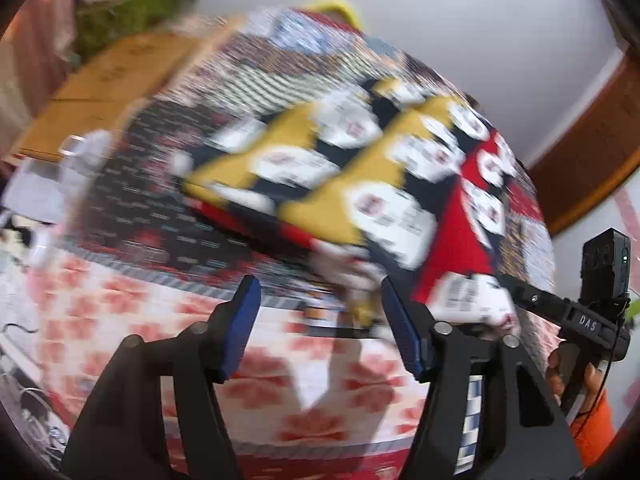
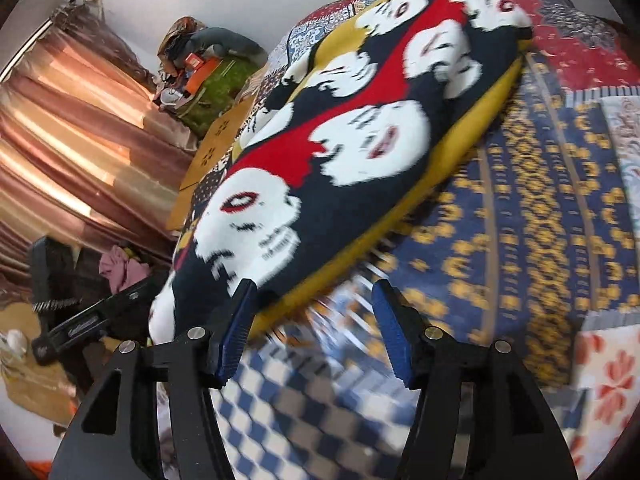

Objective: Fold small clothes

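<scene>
In the left wrist view, the left hand-held gripper (image 1: 316, 304) is seen standing wide with nothing clamped, a garment (image 1: 344, 184) lying folded on the patchwork bed cover (image 1: 132, 208) just ahead. In the right wrist view, the right hand-held gripper (image 2: 314, 304) is likewise seen wide and empty, its left finger (image 2: 236, 332) beside the garment's edge, apparently let go so the fold stays flat.

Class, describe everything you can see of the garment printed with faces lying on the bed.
The face-print garment looks like a thick knit, dark navy with white faces with red lips on red and mustard-yellow patches. It lies folded flat on the patchwork bedspread, a yellow layer showing along its lower edge. Its near end lies beside one finger of the right gripper; whether they touch is unclear. Both sets of jaws stand open with nothing clamped.
</scene>
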### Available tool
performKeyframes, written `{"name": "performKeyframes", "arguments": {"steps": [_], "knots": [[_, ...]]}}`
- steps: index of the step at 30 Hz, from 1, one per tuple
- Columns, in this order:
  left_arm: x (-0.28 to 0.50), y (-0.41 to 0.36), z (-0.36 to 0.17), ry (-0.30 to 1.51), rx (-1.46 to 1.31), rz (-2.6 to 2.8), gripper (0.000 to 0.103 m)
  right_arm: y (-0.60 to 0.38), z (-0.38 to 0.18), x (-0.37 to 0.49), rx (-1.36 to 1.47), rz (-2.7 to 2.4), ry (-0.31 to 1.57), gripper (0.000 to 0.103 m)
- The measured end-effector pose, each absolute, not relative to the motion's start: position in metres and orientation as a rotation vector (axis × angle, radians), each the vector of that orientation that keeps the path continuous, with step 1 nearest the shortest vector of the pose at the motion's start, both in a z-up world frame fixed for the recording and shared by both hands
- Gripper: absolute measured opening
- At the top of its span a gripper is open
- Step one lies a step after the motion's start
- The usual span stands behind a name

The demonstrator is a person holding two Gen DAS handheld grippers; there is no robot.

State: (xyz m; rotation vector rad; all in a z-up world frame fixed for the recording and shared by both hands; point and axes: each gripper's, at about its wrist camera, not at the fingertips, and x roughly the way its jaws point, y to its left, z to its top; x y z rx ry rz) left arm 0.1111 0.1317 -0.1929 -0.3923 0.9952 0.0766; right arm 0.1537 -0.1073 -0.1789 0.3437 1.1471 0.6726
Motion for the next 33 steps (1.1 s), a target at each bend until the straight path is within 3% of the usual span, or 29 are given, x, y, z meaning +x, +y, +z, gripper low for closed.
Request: {"name": "performKeyframes", "arguments": {"steps": [4,6,8,9,16,22,25,27,29,31,33], "knots": [[0.088,0.173,-0.192,0.971,-0.422,0.178,0.071,-0.076,-0.181,0.165,0.322,0.667,1.120,0.060],[0.081,0.190,-0.194,0.978,-0.430,0.223,0.071,-0.067,-0.181,0.168,0.299,0.673,1.112,0.055],[0.076,0.202,-0.193,0.969,-0.416,0.269,0.071,-0.063,-0.182,0.169,0.260,0.704,1.102,0.024],[0.075,0.206,-0.191,0.965,-0.414,0.282,0.071,-0.061,-0.182,0.170,0.259,0.734,1.112,0.019],[0.096,0.213,-0.167,0.917,-0.409,0.282,0.072,-0.104,-0.163,0.161,0.229,0.770,1.076,0.004],[0.133,0.186,-0.149,0.890,-0.292,0.215,0.079,-0.162,-0.151,0.150,0.176,0.646,1.050,0.004],[0.143,0.178,-0.152,0.892,-0.276,0.212,0.079,-0.176,-0.160,0.145,0.214,0.590,1.078,0.008],[0.147,0.176,-0.158,0.910,-0.294,0.196,0.079,-0.176,-0.166,0.147,0.265,0.560,1.118,0.015],[0.147,0.176,-0.165,0.931,-0.300,0.193,0.079,-0.166,-0.175,0.150,0.332,0.582,1.152,0.046],[0.142,0.177,-0.168,0.938,-0.290,0.203,0.079,-0.151,-0.178,0.153,0.361,0.607,1.158,0.055],[0.135,0.180,-0.171,0.938,-0.287,0.213,0.079,-0.128,-0.178,0.157,0.374,0.652,1.164,0.055]]}}
